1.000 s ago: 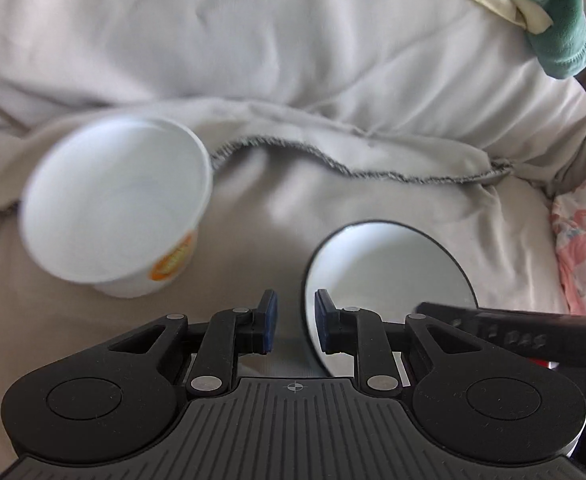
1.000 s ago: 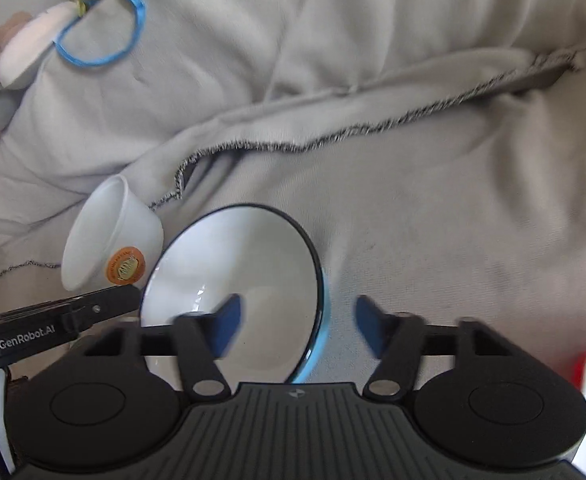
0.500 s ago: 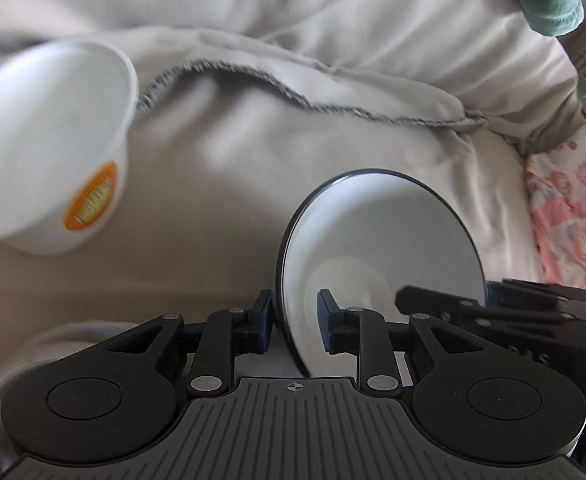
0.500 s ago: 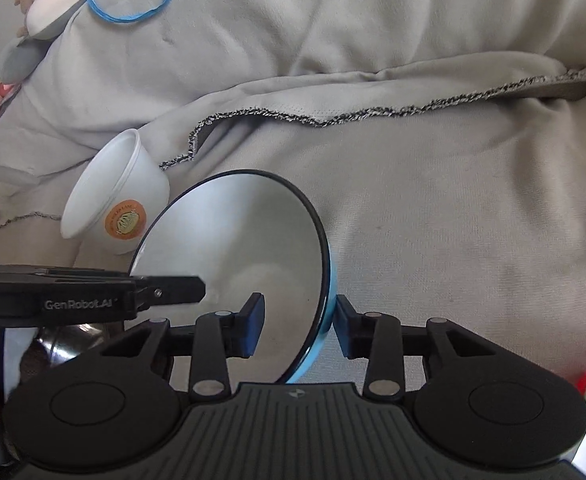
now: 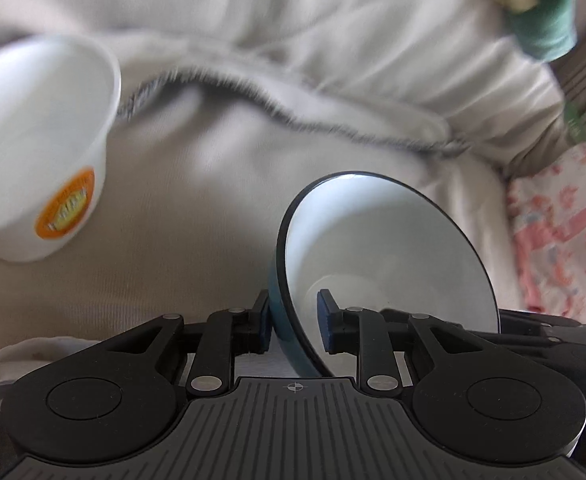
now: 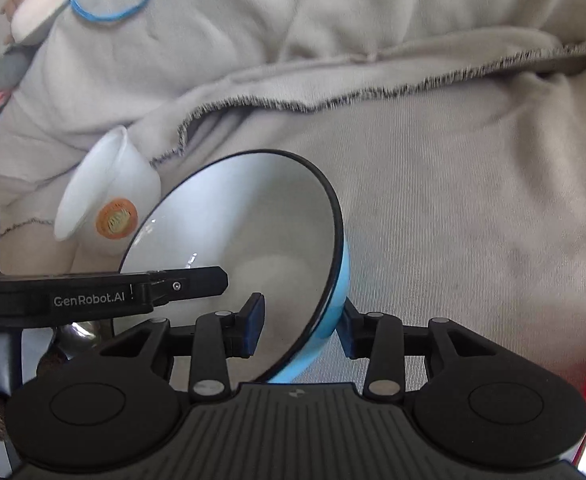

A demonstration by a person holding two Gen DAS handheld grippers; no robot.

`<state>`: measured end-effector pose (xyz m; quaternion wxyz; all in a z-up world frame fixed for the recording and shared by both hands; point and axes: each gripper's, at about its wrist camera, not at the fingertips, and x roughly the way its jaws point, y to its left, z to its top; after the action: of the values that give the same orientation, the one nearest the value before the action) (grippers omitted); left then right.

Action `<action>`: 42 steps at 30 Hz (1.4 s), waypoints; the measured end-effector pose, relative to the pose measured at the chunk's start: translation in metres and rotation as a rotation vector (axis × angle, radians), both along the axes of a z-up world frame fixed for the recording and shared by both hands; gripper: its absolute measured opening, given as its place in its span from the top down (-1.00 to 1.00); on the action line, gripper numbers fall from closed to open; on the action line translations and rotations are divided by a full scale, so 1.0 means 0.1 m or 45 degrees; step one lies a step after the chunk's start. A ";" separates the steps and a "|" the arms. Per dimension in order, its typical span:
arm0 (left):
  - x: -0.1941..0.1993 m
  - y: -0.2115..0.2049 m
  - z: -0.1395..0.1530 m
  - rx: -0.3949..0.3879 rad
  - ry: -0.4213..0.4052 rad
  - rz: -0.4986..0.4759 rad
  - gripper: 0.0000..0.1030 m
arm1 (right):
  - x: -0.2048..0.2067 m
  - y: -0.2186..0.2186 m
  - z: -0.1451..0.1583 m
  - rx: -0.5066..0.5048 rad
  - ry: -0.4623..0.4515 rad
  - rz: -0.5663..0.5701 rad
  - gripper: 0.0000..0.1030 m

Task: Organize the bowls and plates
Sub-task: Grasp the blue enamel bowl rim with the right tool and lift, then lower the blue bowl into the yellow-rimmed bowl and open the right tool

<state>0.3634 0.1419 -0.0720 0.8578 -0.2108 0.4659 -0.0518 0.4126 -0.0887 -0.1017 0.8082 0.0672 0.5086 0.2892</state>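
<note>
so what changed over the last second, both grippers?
The right gripper, open around the blue bowl a second ago, has closed on its rim. The left gripper, then beside the bowl with nothing between its fingers, now straddles the opposite rim. The bowl has tipped up more steeply. The white cup lies tilted on the grey blanket as before.

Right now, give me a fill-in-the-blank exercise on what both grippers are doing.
1. Both grippers straddle the rim of the same ____-outside bowl.
2. The left gripper has one finger inside the bowl and one ____.
3. The white cup carries a round ____ sticker.
4. The cup lies on grey ____.

Missing words: blue; outside; orange; fabric
</note>
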 end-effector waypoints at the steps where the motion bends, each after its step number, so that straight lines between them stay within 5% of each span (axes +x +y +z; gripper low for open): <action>1: -0.07 -0.03 0.14 0.005 -0.036 -0.004 0.49 | -0.04 -0.03 0.10 0.021 -0.027 -0.012 0.25; 6: -0.53 -0.22 0.88 0.037 -0.139 -0.051 0.48 | -0.44 -0.24 0.79 0.103 -0.229 -0.067 0.25; 8: -0.72 -0.29 1.00 0.050 -0.126 -0.069 0.47 | -0.64 -0.33 0.95 0.120 -0.223 -0.059 0.24; 12: -1.06 -0.40 0.80 0.036 -0.042 -0.107 0.46 | -0.96 -0.45 0.95 0.097 -0.120 -0.028 0.24; 20: -1.40 -0.49 0.20 0.038 0.097 -0.068 0.45 | -1.45 -0.48 0.36 0.011 -0.004 -0.065 0.24; 25: -1.44 -0.45 0.08 -0.013 0.074 -0.048 0.44 | -1.57 -0.45 0.15 -0.058 -0.080 -0.079 0.24; 30: -1.47 -0.51 0.20 0.070 0.032 -0.038 0.32 | -1.59 -0.48 0.20 -0.050 -0.133 -0.072 0.24; 38: -1.50 -0.43 0.50 0.171 -0.076 0.005 0.45 | -1.60 -0.63 0.39 -0.018 -0.278 -0.123 0.16; 42: -1.31 -0.52 0.47 0.303 -0.063 -0.023 0.45 | -1.64 -0.67 0.48 -0.060 -0.379 -0.175 -0.32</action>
<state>0.2321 0.0901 -0.0249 0.8874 -0.1018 0.4495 -0.0090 0.2487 -0.1555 -0.0532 0.8938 0.0394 0.3842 0.2280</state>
